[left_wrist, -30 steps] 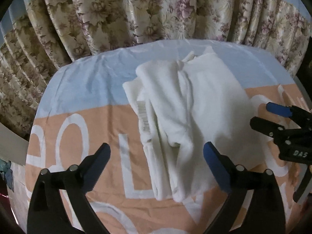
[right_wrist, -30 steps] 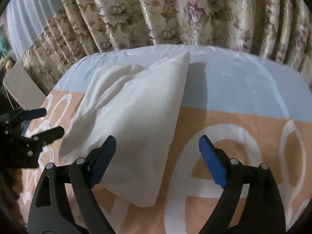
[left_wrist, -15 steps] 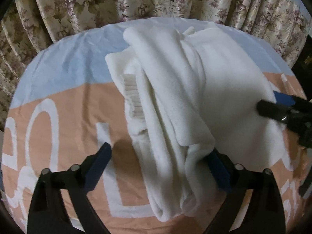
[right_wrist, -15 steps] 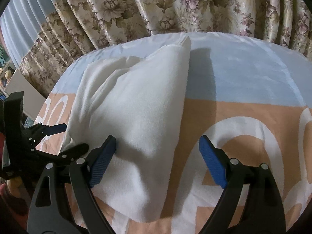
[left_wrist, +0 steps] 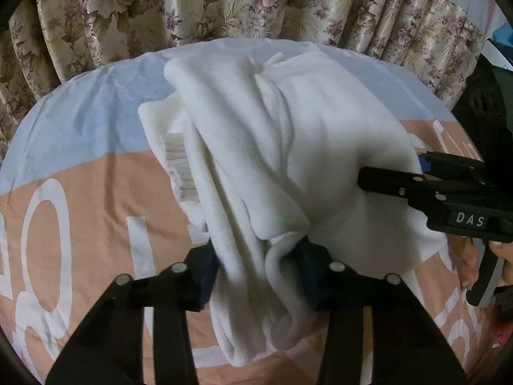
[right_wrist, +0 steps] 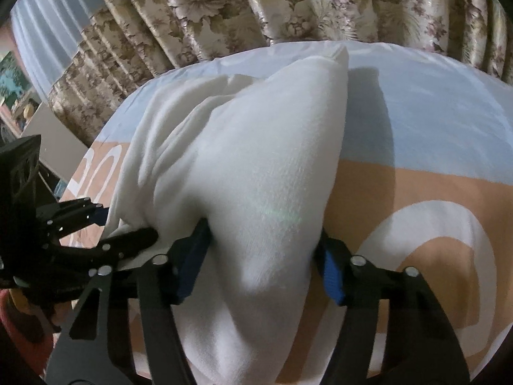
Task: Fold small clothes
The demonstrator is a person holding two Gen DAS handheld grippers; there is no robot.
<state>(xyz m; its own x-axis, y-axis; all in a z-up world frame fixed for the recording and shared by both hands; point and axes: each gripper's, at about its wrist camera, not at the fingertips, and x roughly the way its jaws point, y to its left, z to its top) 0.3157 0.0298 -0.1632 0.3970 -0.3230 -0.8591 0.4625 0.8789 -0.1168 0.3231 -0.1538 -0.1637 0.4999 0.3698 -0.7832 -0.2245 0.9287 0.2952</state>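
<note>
**Both grippers have closed in on the near edge of the garment**

A second ago both sets of fingers stood wide and short of the cloth; now the left gripper (left_wrist: 256, 276) has come forward and its fingers have drawn in around the bunched near end of the white garment (left_wrist: 272, 147), the thick folded roll sitting between the two blue pads and pressing out against both; the right gripper (right_wrist: 259, 256) has done the same on the other side, its fingers narrowed onto a broad fold of the same garment (right_wrist: 256, 166), cloth bulging up and over between them.

The garment lies on the bed sheet (left_wrist: 80, 192), stretching away from the fingers toward the floral curtain (left_wrist: 224, 3); its ribbed cuff (left_wrist: 179, 166) shows to the left of the left fingers' line, beyond their tips; the far corner stands up in a peak ahead of the right fingers.

In the left view the right gripper (left_wrist: 388, 176) reaches in from the right edge, its tips buried at the garment's side; in the right view the left gripper (right_wrist: 125, 227) sits at the left, its tips at the cloth.

By my judgement this is the grasp before a fold: both near portions are caught, so the near edge can be lifted and carried toward the far one; the left hold takes several layers, which may drag unevenly.
</note>
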